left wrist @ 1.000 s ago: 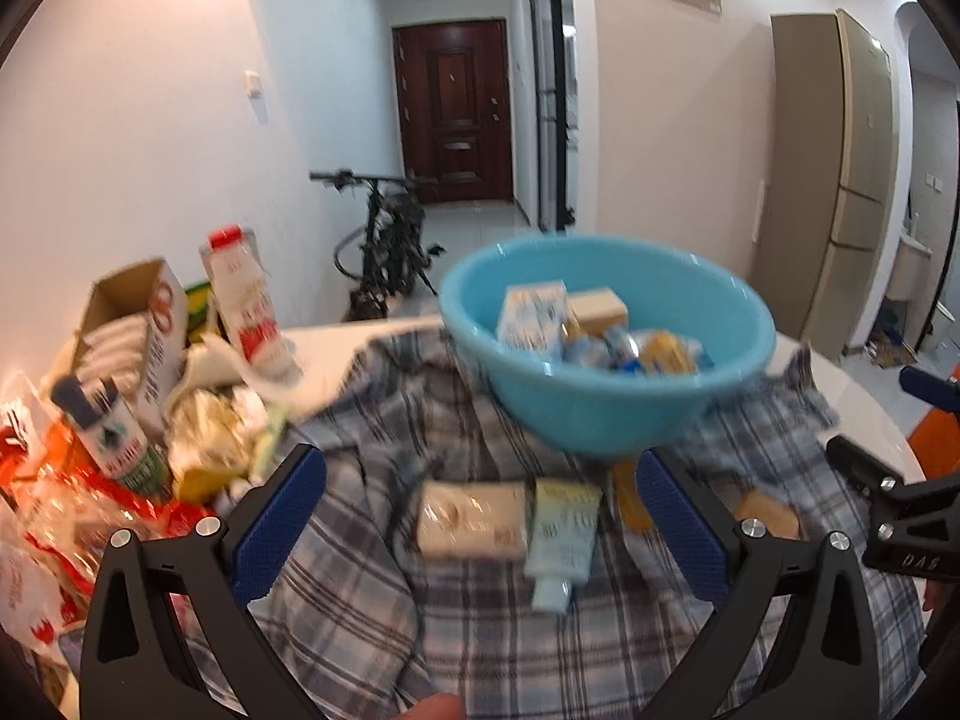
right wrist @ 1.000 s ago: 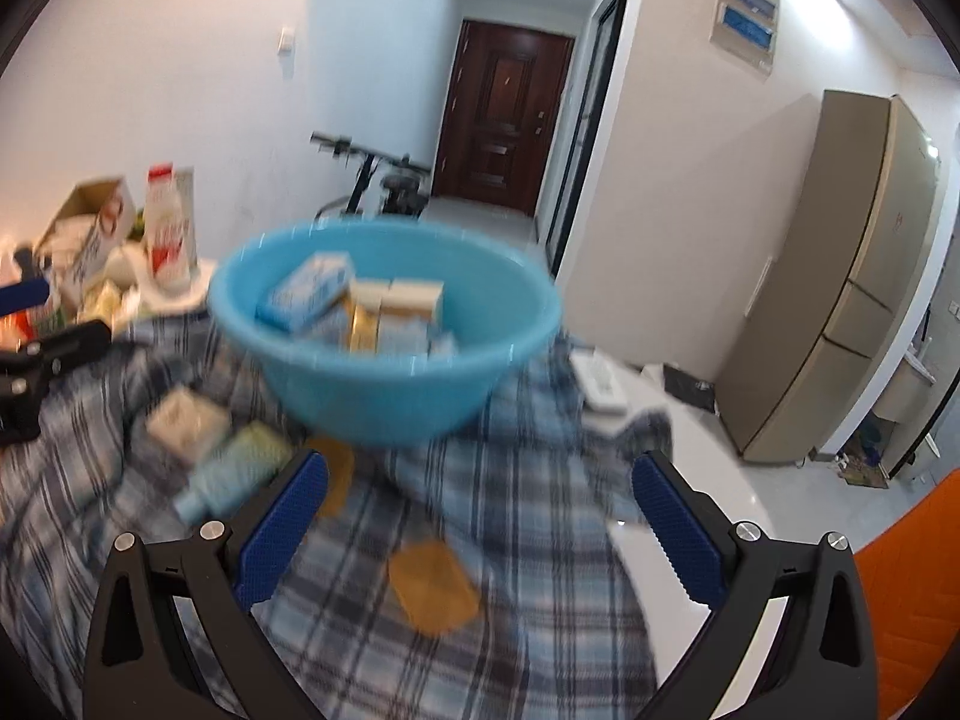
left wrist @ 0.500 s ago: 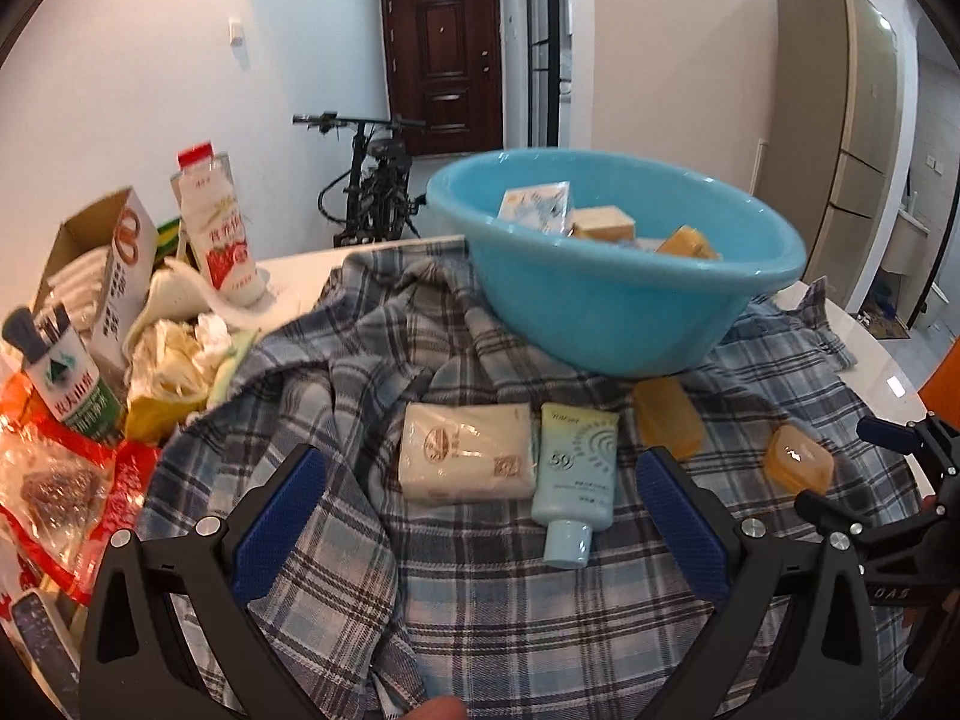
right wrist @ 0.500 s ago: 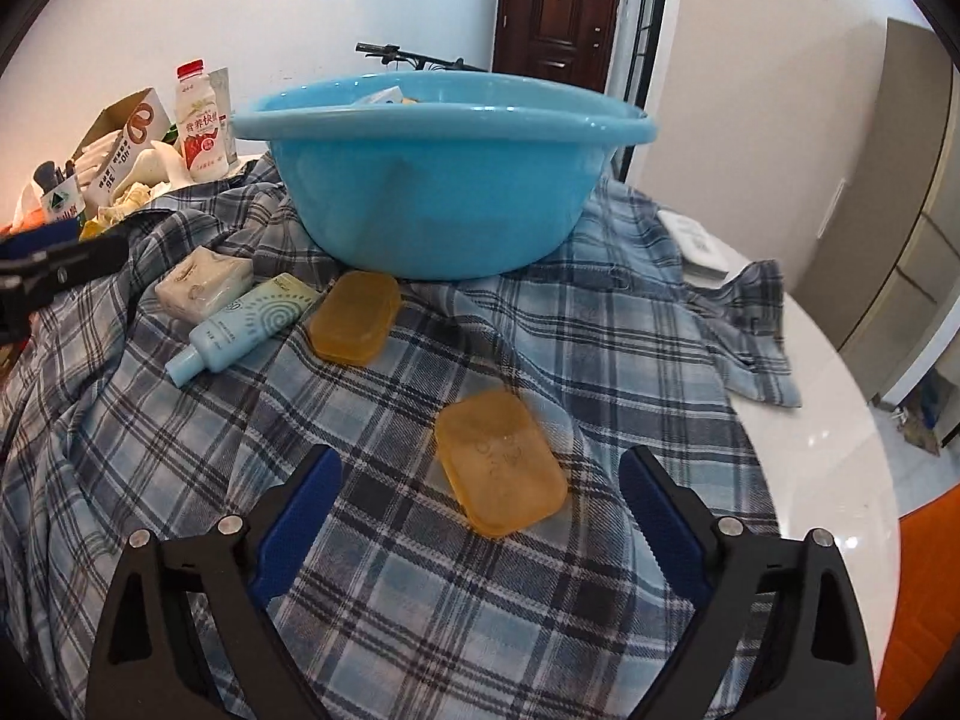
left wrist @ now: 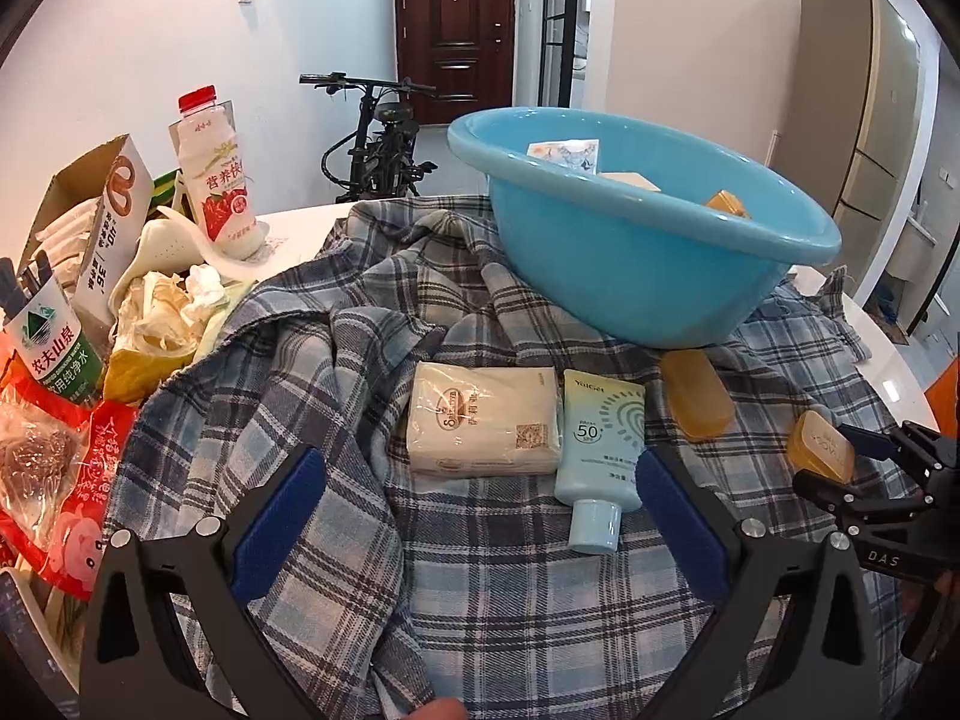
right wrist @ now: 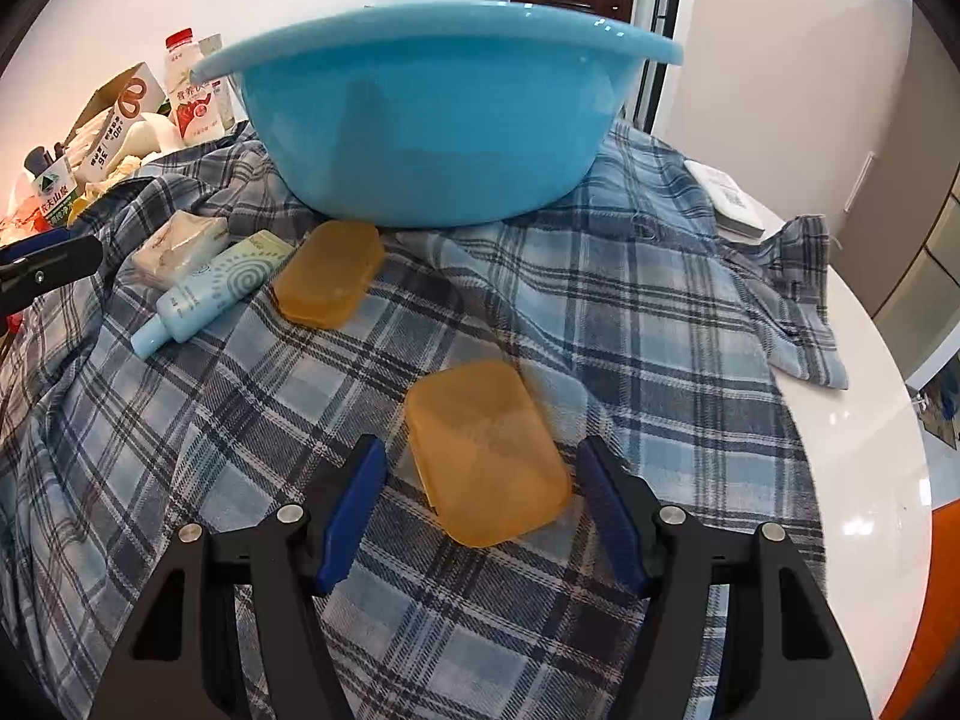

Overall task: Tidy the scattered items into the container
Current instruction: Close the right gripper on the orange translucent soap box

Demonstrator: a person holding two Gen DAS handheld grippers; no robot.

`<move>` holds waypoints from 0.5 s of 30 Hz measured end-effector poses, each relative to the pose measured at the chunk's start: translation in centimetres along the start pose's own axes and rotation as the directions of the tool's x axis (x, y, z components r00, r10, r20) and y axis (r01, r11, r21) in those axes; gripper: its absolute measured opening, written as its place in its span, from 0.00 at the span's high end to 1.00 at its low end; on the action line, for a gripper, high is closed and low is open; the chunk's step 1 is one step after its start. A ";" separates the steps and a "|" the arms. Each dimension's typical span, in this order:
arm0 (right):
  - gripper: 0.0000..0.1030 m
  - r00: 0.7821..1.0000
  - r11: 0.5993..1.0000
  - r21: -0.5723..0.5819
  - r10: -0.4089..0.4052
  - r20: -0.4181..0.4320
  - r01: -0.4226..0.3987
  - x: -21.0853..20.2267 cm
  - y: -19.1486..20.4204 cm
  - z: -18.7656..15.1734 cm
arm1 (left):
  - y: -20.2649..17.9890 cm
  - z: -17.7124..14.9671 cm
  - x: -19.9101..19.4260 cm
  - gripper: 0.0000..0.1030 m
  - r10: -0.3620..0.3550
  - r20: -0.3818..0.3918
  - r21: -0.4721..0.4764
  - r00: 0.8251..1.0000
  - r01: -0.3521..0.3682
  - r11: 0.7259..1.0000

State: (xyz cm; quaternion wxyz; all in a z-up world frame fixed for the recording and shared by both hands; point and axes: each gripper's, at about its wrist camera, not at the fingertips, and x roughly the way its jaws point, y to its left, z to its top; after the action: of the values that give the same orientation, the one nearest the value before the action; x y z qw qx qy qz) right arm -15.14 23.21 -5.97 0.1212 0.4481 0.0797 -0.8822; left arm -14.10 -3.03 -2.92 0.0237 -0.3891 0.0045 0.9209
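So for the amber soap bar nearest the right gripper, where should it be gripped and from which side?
Across its two long edges, coming from the short end nearest the gripper. The soap bar lies flat on the plaid cloth, a rounded rectangle running roughly along the right gripper's line. Its open fingers already stand either side of the near end, apart from it, so a short advance and close should do.
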 end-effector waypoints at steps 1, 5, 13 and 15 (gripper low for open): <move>0.37 1.000 1.000 -0.004 -0.001 0.002 0.001 0.0 0.1 0.0 | -0.1 0.0 0.0 0.00 0.001 -0.002 0.005 1.000 -0.001 1.000; 0.53 0.999 1.000 0.007 0.027 0.018 -0.027 -0.4 0.1 0.0 | -0.4 -0.1 0.1 0.00 0.003 -0.007 0.015 1.000 -0.002 1.000; 0.55 1.000 1.000 0.005 0.019 0.015 -0.019 -0.4 0.1 -0.6 | -0.3 -0.1 0.2 0.00 0.000 -0.012 0.010 1.000 0.000 1.000; 0.55 1.000 1.000 0.010 0.009 0.025 -0.009 -0.7 0.1 -0.6 | -0.4 -0.1 0.1 0.00 0.001 -0.010 0.012 1.000 0.000 1.000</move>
State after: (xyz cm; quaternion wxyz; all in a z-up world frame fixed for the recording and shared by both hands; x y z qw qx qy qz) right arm -14.30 23.34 -5.75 0.1241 0.4379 0.0717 -0.8875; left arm -14.05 -2.67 -3.10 0.0257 -0.3934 0.0100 0.9190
